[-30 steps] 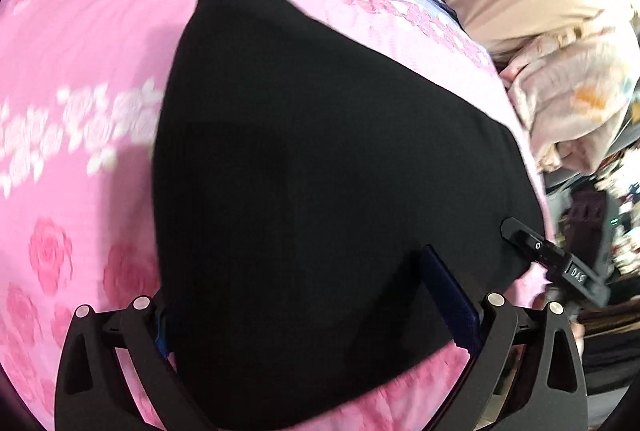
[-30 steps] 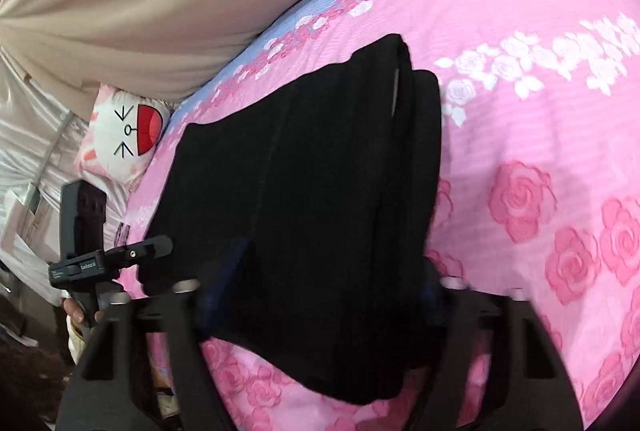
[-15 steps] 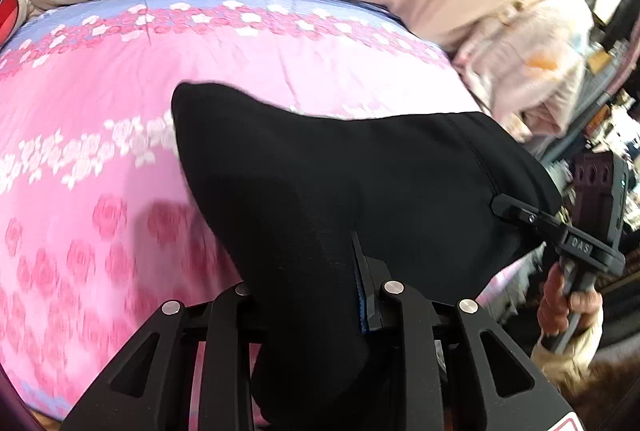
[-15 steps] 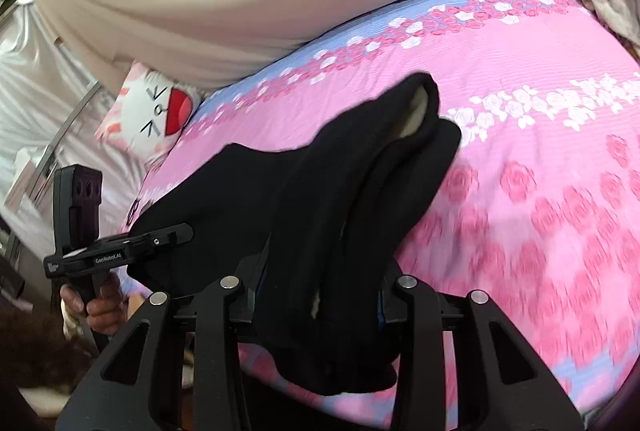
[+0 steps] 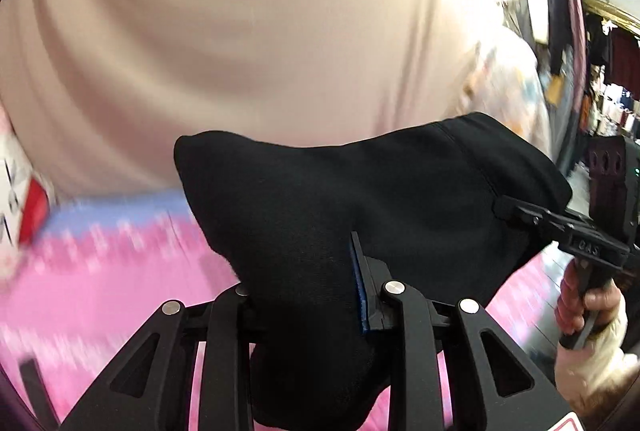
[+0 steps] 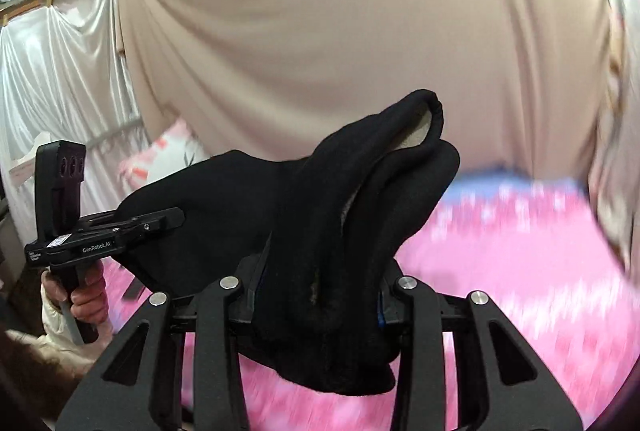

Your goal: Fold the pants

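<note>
The black pants (image 5: pixel 360 199) hang folded in the air above the pink rose-print bed (image 5: pixel 100 271). My left gripper (image 5: pixel 304 295) is shut on one end of the pants. My right gripper (image 6: pixel 320 287) is shut on the other end (image 6: pixel 340 215), which bunches up with a hem loop on top. Each gripper shows in the other's view, the right one at the far right (image 5: pixel 560 227) and the left one at the far left (image 6: pixel 120 231), each clamped on the pants' edge. The cloth hides most of the fingers.
A beige curtain (image 6: pixel 340 31) fills the back. A white satin drape (image 6: pixel 60 71) and a cartoon pillow (image 6: pixel 168 151) are at the left. A patterned cloth pile (image 5: pixel 508 79) and cluttered shelves (image 5: pixel 600 91) are at the right.
Both grippers closed on the pants and lifted them off the bed. The views tilted up from the bedspread toward the curtain.
</note>
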A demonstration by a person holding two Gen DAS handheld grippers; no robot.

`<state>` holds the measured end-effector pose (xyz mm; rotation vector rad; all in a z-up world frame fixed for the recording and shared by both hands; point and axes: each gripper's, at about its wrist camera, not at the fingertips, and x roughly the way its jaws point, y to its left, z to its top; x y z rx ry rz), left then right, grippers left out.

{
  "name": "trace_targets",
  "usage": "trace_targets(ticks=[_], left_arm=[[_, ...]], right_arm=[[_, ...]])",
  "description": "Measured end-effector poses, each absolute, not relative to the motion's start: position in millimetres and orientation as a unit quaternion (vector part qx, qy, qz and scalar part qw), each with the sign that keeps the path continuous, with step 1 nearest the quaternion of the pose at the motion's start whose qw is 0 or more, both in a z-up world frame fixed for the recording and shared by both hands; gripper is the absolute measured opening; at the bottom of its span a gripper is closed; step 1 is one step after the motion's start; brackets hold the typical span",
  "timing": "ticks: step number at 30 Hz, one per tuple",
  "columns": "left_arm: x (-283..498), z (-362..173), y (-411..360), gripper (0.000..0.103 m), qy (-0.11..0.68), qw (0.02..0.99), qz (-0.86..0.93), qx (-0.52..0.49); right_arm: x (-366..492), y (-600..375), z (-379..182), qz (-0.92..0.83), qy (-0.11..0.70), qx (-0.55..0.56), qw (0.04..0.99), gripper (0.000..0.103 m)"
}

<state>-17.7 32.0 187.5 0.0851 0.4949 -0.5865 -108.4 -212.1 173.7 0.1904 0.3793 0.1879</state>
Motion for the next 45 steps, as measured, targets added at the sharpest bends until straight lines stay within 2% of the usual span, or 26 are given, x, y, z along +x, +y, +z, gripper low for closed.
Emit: trace_targets(ticks=[4,8,12,17,19,20,22,23,24,27,30,33,34,36,39,42,44,45], left_arm=[[46,196,24,0.025,0.207,0.944,-0.256,0.035],[130,163,7,0.025,0.233,0.945,-0.228,0.032],[207,94,-10,0.025,0.273,0.941,-0.189,0.064],[277,-8,-15,0.026,0.368,0.911,-0.165,0.082],[280,-31,-6,0.030,0.370,0.911,-0.165,0.075],[278,-34,-1,0.039,0.366,0.913,-0.167,0.072],[277,-41,9,0.061,0.369,0.913,-0.166,0.059],[278,-45,17,0.068,0.371,0.914,-0.158,0.043],[276,-45,24,0.080,0.375,0.916,-0.140,0.034],[258,-23,41,0.081,0.381,0.918,-0.102,0.031],[223,6,69,0.084,0.370,0.925,-0.017,0.088],[198,35,73,0.084,0.347,0.930,0.007,0.120],[196,46,66,0.084,0.338,0.934,-0.004,0.114],[198,61,43,0.084,0.318,0.942,-0.033,0.099],[234,48,-1,0.084,0.335,0.935,-0.039,0.106],[269,9,-27,0.084,0.367,0.920,-0.014,0.141],[287,-31,-20,0.088,0.402,0.903,0.005,0.155],[288,-39,-14,0.089,0.409,0.902,-0.017,0.136]], right_arm=[[-30,-233,183,0.094,0.156,0.099,0.978,0.036],[54,-258,154,0.097,0.171,0.115,0.974,0.036],[137,-282,80,0.092,0.226,0.138,0.960,0.036],[204,-301,-21,0.065,0.329,0.157,0.929,0.037],[208,-311,-45,0.058,0.353,0.172,0.918,0.045],[207,-316,-50,0.065,0.355,0.189,0.913,0.047],[211,-329,-56,0.077,0.374,0.230,0.895,0.058],[213,-333,-58,0.078,0.377,0.240,0.891,0.060],[212,-338,-58,0.080,0.381,0.254,0.885,0.061],[180,-346,-37,0.043,0.367,0.254,0.894,0.061],[126,-356,-4,-0.030,0.326,0.225,0.918,0.062],[100,-344,29,-0.050,0.303,0.177,0.935,0.024],[105,-331,39,-0.053,0.303,0.150,0.940,0.016],[128,-297,49,-0.036,0.302,0.084,0.949,0.010],[184,-263,35,-0.029,0.329,0.037,0.943,0.009],[213,-260,4,-0.065,0.361,0.003,0.930,0.005],[222,-283,-28,-0.079,0.388,0.027,0.918,0.002],[219,-295,-37,-0.072,0.377,0.043,0.922,0.002]])
